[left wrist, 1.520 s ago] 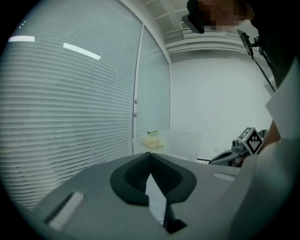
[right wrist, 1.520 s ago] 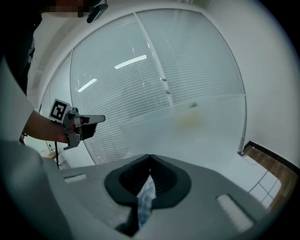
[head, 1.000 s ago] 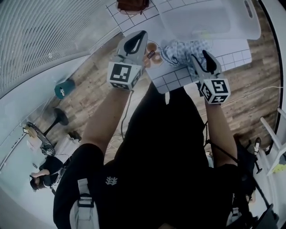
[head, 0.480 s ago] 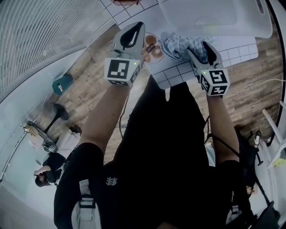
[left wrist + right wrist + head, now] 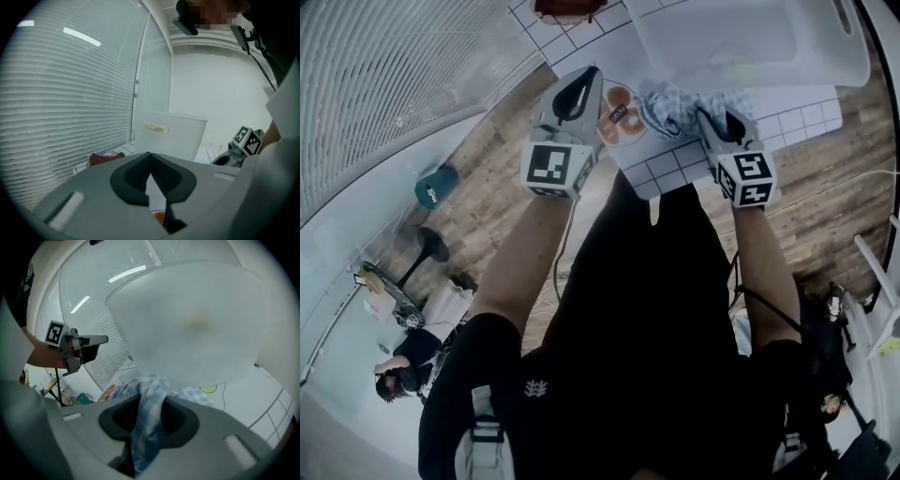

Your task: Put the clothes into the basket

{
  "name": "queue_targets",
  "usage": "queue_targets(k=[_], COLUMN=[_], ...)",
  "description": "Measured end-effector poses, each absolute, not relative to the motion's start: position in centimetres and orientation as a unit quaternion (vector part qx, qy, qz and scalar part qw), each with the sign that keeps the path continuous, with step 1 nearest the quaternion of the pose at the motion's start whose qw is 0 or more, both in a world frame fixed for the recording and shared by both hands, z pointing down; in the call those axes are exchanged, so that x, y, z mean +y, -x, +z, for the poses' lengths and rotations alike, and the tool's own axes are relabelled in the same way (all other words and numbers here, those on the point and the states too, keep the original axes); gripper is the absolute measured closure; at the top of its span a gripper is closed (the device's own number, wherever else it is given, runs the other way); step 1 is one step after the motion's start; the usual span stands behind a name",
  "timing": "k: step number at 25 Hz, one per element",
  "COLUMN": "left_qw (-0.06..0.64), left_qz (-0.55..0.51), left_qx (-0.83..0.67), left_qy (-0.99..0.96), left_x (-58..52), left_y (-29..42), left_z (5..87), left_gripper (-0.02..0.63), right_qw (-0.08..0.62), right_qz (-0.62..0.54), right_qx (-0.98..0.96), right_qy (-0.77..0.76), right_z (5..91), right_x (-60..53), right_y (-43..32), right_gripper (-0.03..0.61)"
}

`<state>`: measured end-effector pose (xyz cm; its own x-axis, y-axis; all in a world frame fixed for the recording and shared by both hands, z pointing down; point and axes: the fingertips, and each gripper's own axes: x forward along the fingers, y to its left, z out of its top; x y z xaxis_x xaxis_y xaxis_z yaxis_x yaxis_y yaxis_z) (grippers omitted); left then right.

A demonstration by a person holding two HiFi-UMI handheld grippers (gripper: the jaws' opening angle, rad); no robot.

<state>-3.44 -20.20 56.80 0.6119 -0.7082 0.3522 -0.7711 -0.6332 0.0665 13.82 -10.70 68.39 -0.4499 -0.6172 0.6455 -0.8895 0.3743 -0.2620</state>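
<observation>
A blue-and-white checked cloth [image 5: 673,105] lies bunched on the white tiled table [image 5: 787,117], just in front of the translucent white basket [image 5: 741,42]. My right gripper [image 5: 712,117] is at the cloth's right edge. Its jaws have just been closing, and in the right gripper view a fold of the cloth [image 5: 149,416] is pinched between them, right gripper [image 5: 149,401]. The basket [image 5: 197,324] rises directly behind it. My left gripper [image 5: 584,80] hovers at the table's left edge, shut and holding nothing, left gripper [image 5: 150,157]. The basket [image 5: 168,133] stands ahead of it.
A small orange-brown dish [image 5: 619,103] sits between the two grippers on the table. A dark red object [image 5: 567,9] lies at the far left of the table, near the window blinds [image 5: 70,108]. Wooden floor lies below the table edge; a person sits at lower left.
The right gripper has sunk onto the cloth's right edge and now has the cloth in its jaws. The left gripper has dropped slightly and stays over the table's left edge.
</observation>
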Motion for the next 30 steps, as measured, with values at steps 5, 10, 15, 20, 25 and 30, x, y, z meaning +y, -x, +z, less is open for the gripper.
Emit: queue_targets(k=[5, 10, 15, 20, 25, 30], left_qw=[0.102, 0.091, 0.082, 0.067, 0.056, 0.052], left_qz=[0.144, 0.139, 0.134, 0.121, 0.112, 0.103], left_qx=[-0.415, -0.420, -0.426, -0.418, -0.416, -0.417], left_qy=[-0.893, -0.892, -0.891, -0.898, -0.901, -0.902], left_x=[-20.5, -20.9, -21.0, -20.9, -20.6, -20.4], left_y=[3.7, 3.7, 3.5, 2.7, 2.3, 2.0], left_z=[55.7, 53.9, 51.5, 49.1, 46.9, 45.2], left_gripper=[0.607, 0.607, 0.606, 0.607, 0.606, 0.607], right_qw=[0.231, 0.219, 0.205, 0.196, 0.183, 0.174], right_qz=[0.287, 0.280, 0.267, 0.245, 0.234, 0.214], right_qx=[-0.799, -0.799, -0.800, -0.808, -0.813, -0.819], right_qy=[-0.475, -0.485, -0.497, -0.500, -0.501, -0.503], right_z=[67.0, 64.8, 61.7, 58.5, 55.3, 52.0], right_x=[-10.7, -10.4, -10.4, -10.3, -9.9, -9.6], right_y=[-13.8, -14.6, -15.9, -16.4, -16.8, -17.3], right_gripper=[0.510, 0.518, 0.523, 0.525, 0.525, 0.525])
